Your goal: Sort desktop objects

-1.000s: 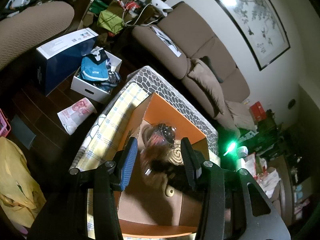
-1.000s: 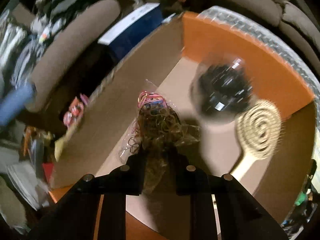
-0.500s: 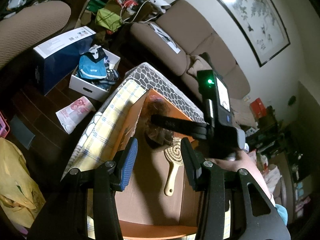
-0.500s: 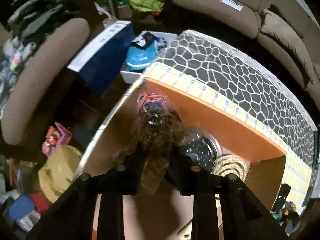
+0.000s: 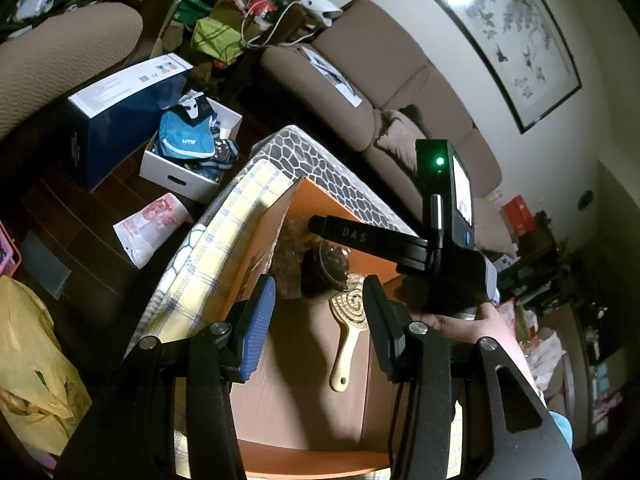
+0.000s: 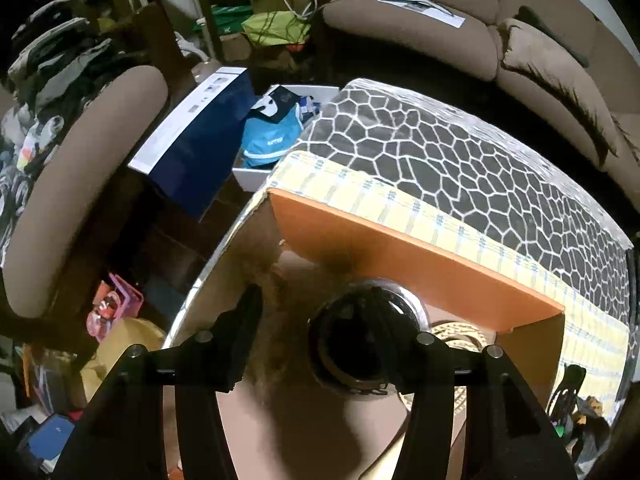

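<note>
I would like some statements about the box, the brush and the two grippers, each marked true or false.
1. The cream hairbrush lies inside the orange cardboard box. True.
2. The left gripper holds the hairbrush. False: its jaws stand apart with nothing between them, above the box.
3. A dark round container sits in the box beside the brush head. True.
4. The box stands on the floor. False: it rests on a yellow checked cloth on the table.
5. The right gripper is clamped on the bag of hair bands. False: its jaws are opening, and the brownish bag lies blurred below them, near the box corner.
</note>
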`<action>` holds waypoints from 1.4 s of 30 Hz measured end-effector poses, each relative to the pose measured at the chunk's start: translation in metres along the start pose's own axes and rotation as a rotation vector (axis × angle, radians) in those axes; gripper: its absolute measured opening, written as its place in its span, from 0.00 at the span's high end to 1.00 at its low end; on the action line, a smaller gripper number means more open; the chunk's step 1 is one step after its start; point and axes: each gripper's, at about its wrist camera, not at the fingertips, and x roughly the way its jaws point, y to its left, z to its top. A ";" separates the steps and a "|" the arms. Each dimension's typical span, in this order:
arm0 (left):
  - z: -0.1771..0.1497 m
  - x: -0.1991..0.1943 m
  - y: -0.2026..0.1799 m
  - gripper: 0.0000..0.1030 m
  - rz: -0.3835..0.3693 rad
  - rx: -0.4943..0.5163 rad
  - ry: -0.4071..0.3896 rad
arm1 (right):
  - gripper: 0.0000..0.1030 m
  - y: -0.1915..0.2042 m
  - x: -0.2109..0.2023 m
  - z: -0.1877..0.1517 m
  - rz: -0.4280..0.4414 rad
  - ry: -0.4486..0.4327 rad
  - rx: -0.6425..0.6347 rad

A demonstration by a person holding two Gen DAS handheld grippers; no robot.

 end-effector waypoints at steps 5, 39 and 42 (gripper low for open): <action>0.000 0.003 0.001 0.57 -0.001 -0.002 0.004 | 0.47 -0.001 0.001 -0.005 0.008 0.003 0.000; -0.026 0.015 -0.045 0.00 0.067 0.168 0.076 | 0.01 -0.061 -0.111 -0.131 -0.038 -0.204 0.022; -0.035 0.018 -0.060 0.00 0.073 0.216 0.088 | 0.01 -0.069 -0.122 -0.144 -0.057 -0.236 0.028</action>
